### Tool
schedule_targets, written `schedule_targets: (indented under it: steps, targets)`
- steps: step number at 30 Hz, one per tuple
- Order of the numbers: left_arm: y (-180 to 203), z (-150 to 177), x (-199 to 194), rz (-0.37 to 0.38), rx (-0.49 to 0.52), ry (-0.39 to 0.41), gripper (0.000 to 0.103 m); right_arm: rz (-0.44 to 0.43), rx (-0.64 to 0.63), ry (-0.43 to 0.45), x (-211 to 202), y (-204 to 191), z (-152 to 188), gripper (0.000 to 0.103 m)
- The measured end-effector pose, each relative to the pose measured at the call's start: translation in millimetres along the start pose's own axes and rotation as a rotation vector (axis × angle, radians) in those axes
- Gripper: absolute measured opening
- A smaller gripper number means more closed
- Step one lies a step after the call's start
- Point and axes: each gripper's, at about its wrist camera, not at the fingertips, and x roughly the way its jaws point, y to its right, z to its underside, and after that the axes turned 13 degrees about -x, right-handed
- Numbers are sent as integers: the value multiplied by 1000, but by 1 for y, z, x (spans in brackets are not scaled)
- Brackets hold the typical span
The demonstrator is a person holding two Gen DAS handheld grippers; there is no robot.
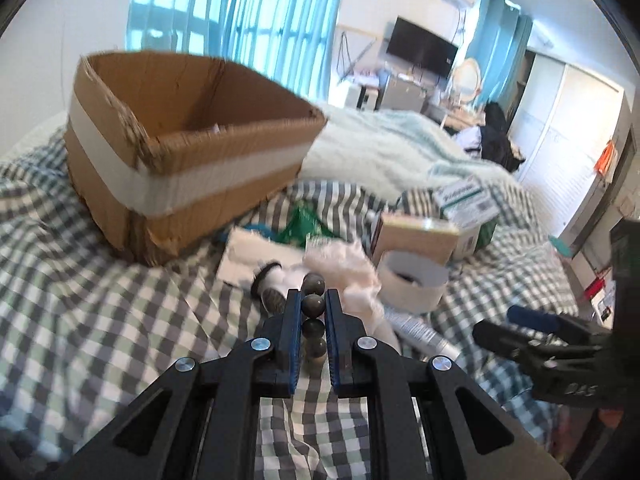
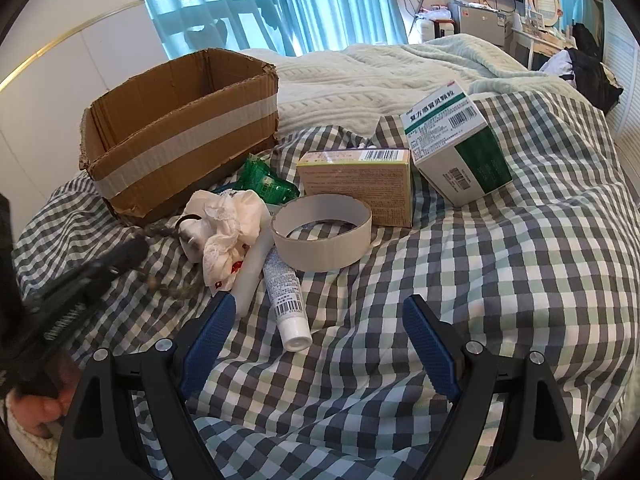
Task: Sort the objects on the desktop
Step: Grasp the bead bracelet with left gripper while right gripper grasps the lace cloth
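Left gripper (image 1: 312, 300) clamped on bead string (image 1: 312, 305) (dark beads) — right gripper (image 2: 320, 312) spread, empty.

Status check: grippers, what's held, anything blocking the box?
Left gripper shut on bead string. Right gripper open, empty. Cardboard box open-topped, nothing blocking it.

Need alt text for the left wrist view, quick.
The left gripper is shut on a string of dark beads above a checked bedcover. An open cardboard box sits ahead to the left, with tape roll and cartons at right.
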Motion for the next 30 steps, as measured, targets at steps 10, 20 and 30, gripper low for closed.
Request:
schedule_targets:
  steps: [10,20,30]
  targets:
    - [-30,-23,-22,-53,-118,86,11,-32,-93,36,6,-37,-29,85]
    - [-45,-25,-7,-91,-146,66,11,-111,-140,-86,86,-66,-59,38]
    - [-42,-21,-6,-88,-126,53,11,-123,-154,-52,63,-67,-44,21]
